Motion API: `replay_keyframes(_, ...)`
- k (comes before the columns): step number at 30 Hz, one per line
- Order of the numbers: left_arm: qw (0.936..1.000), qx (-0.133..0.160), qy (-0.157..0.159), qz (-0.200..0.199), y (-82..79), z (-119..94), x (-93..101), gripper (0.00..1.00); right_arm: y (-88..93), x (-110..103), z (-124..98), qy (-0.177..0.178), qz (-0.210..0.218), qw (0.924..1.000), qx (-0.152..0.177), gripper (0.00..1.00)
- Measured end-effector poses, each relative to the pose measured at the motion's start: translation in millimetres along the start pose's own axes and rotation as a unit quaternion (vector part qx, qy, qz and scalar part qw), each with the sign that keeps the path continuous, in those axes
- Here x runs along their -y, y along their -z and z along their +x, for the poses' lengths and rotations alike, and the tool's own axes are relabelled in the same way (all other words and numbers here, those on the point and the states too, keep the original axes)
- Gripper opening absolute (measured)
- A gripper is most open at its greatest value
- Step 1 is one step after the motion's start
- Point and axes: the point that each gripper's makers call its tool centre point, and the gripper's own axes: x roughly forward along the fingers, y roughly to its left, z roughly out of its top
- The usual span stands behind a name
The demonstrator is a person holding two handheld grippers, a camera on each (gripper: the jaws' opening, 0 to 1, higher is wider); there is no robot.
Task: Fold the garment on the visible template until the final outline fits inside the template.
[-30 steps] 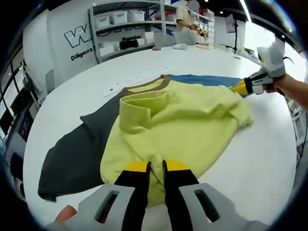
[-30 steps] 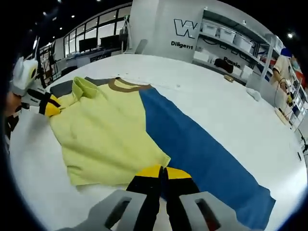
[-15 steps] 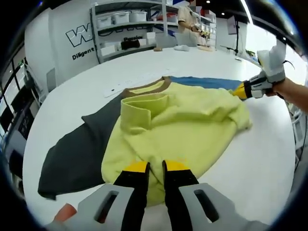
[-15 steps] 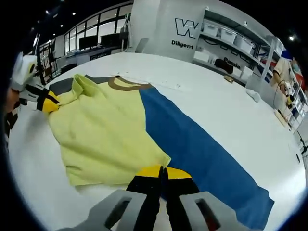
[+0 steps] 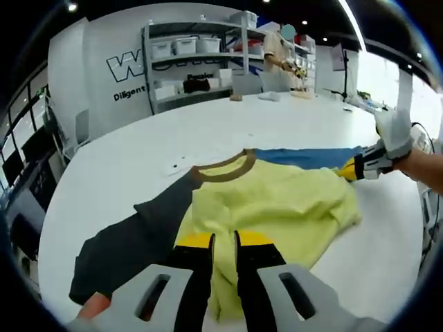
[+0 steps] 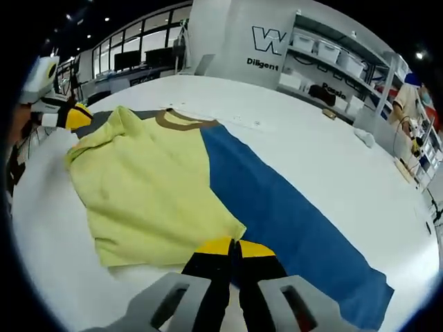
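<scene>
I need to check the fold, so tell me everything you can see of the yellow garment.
The garment looks like soft yellow-green knit with a brown collar band. It lies rumpled on the white table, overlapping a dark gray panel and a blue one. The left gripper and the right gripper each pinch an edge.

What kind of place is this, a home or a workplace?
Probably a workplace, such as a lab or workshop: metal shelves with storage bins, large wall lettering, and a big white table.

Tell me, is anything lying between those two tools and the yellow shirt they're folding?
Nothing visible. The left tool and right tool are each shut on the yellow shirt edge already.
</scene>
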Motion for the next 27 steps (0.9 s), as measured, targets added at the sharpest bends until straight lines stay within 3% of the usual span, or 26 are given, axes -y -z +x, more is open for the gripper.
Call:
replay_keyframes(6, 0.9998, -0.001, 0.002, 0.020, -9.1, 24, 8.6, 0.11, 0.1, 0, 0, -0.001, 0.002, 1.0000, 0.001, 0.00)
replay_keyframes(13, 0.9983, -0.042, -0.007, 0.041, 9.1, 50, 2.2, 0.11, 0.2, 0, 1, -0.001, 0.003, 1.0000, 0.001, 0.00)
replay_keyframes(27, 0.9966, -0.060, -0.021, 0.051, 18.4, 67, -0.8, 0.16, -0.3, -1, 1, -0.001, -0.001, 1.0000, 0.004, 0.00)
